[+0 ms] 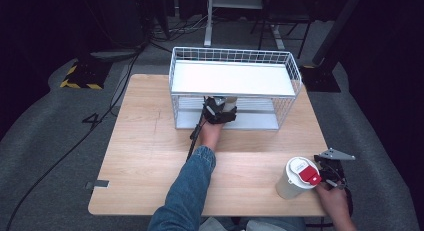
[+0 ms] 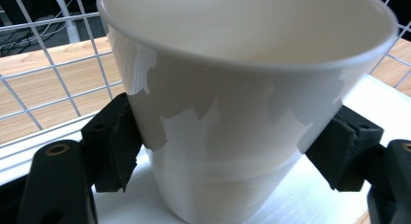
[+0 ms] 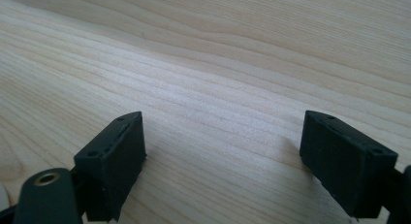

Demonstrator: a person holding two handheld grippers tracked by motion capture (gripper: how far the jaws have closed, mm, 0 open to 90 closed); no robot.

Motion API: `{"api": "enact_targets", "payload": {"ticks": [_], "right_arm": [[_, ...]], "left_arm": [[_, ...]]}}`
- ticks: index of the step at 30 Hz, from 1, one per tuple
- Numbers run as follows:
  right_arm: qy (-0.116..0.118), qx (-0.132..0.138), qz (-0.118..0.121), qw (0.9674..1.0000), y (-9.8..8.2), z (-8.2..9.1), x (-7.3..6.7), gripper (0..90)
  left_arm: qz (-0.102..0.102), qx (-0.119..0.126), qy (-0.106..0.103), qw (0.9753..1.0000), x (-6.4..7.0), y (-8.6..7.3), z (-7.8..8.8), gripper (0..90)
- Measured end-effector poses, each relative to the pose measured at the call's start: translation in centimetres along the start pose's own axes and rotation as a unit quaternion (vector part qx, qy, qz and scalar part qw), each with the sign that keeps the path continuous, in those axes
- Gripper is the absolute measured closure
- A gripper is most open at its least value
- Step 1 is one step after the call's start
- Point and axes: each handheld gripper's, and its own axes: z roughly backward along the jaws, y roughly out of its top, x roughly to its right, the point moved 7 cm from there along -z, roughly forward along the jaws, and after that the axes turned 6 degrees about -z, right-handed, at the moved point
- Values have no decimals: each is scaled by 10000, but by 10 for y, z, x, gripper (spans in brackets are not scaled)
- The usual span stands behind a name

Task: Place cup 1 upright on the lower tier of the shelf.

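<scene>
The left gripper view is showing the left gripper gripping a white cup between its jaws inside the wire rack's lower shelf, release pending, while the right gripper is resting gaping and empty beside the lidded cup.

A smooth, faintly glossy white plastic cup is seen pressed between the matt black, rubbery pads of the left gripper. Behind it, thin white-coated metal wire forms the rack. Beneath the right gripper, pale, matt wood with fine grain is shown as the table; its pads look matt black too.
</scene>
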Motion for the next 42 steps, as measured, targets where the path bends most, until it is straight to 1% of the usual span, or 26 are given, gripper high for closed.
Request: {"api": "enact_targets", "payload": {"ticks": [4, 9, 11, 12, 15, 17, 20, 21, 22, 23, 24, 25, 26, 27, 28, 29, 30, 31, 34, 35, 38, 40, 42], "right_arm": [[0, -1, -1, 10000, 0, 0, 0, 169], [0, -1, 0, 10000, 0, 0, 0, 169], [-1, -1, -1, 10000, 0, 0, 0, 169], [0, 0, 0, 10000, 0, 0, 0, 169], [0, 0, 0, 10000, 0, 0, 0, 169], [0, -1, -1, 10000, 0, 0, 0, 170], [0, 0, 0, 10000, 0, 0, 0, 169], [1, -1, 0, 10000, 0, 0, 0, 169], [1, -1, 0, 10000, 0, 0, 0, 169], [1, -1, 0, 10000, 0, 0, 0, 169], [1, -1, -1, 10000, 0, 0, 0, 169], [2, -1, -1, 10000, 0, 0, 0, 169], [1, -2, -3, 10000, 0, 0, 0, 169], [2, -1, -2, 10000, 0, 0, 0, 169], [2, -2, -3, 10000, 0, 0, 0, 169], [3, -3, -5, 10000, 0, 0, 0, 169], [2, -1, -3, 10000, 0, 0, 0, 169], [3, -2, -4, 10000, 0, 0, 0, 170], [4, -3, -4, 10000, 0, 0, 0, 169], [4, -3, -4, 10000, 0, 0, 0, 169], [5, -5, -5, 10000, 0, 0, 0, 169], [4, -2, -11, 10000, 0, 0, 0, 169], [5, -4, -6, 10000, 0, 0, 0, 169]], "left_arm": [[-46, -48, 1, 10000, 1, 0, 0, 211], [-55, -113, 58, 9999, 0, -1, -2, 118], [13, -115, 71, 9999, -1, -1, -1, 66], [4, -114, 68, 9999, -2, -1, 0, 61], [99, -34, 129, 9999, -1, 0, 3, 50], [117, 13, 117, 9999, 0, 0, 6, 55], [167, 84, 173, 9997, 1, 0, 10, 68], [192, 119, 82, 9997, 3, 0, 12, 68], [147, 100, 59, 9998, 3, -1, 14, 69], [166, 143, 67, 9997, 3, -1, 16, 71], [157, 145, 138, 9997, 3, -2, 19, 77], [179, 159, 161, 9996, 3, -2, 20, 81], [170, 198, 139, 9996, 4, -2, 24, 81], [55, 287, 13, 9996, 4, -1, 24, 83], [-20, 202, -118, 9997, 4, -2, 29, 85], [46, 202, -101, 9997, 6, -2, 32, 86], [-21, 238, -38, 9997, 5, -2, 35, 89], [126, 245, 146, 9995, 7, -3, 39, 93], [39, 289, 166, 9994, 10, -5, 49, 98], [61, 298, 153, 9994, 11, -6, 52, 98], [45, 327, 135, 9994, 12, -7, 64, 98], [60, 380, 102, 9992, 13, -6, 72, 99], [32, 390, 95, 9992, 13, -5, 81, 98]]}}
